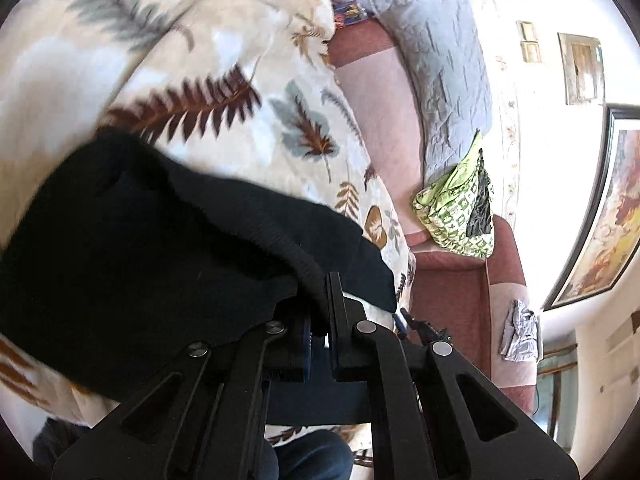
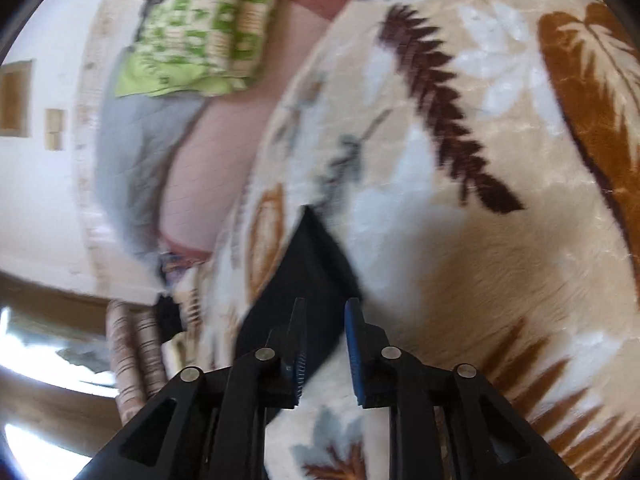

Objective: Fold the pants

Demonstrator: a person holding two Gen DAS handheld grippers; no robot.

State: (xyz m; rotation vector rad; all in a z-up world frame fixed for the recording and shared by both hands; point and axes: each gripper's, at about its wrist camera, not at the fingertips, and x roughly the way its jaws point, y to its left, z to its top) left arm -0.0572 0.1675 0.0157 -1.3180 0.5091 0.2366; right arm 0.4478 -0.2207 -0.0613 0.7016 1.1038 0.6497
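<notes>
The black pants [image 1: 152, 248] lie bunched on a cream blanket with a leaf print [image 1: 224, 60]. In the left wrist view my left gripper [image 1: 320, 304] is shut on their thick ribbed edge, and the cloth drapes over its left finger. In the right wrist view a pointed corner of the black pants [image 2: 308, 264] lies on the blanket [image 2: 480, 240] just ahead of my right gripper [image 2: 326, 320]. Its jaws stand apart. The cloth runs behind the left finger [image 2: 298, 336], and the blue pad [image 2: 354, 340] does not touch it.
A pink and maroon sofa [image 1: 452, 280] borders the blanket, with a grey quilt [image 1: 448, 80] and a green patterned cloth [image 1: 460, 208] on it. A small grey rag [image 1: 520, 332] lies on its arm. A framed painting [image 1: 608, 216] hangs beyond. A person's jeans-clad leg [image 1: 312, 456] shows below.
</notes>
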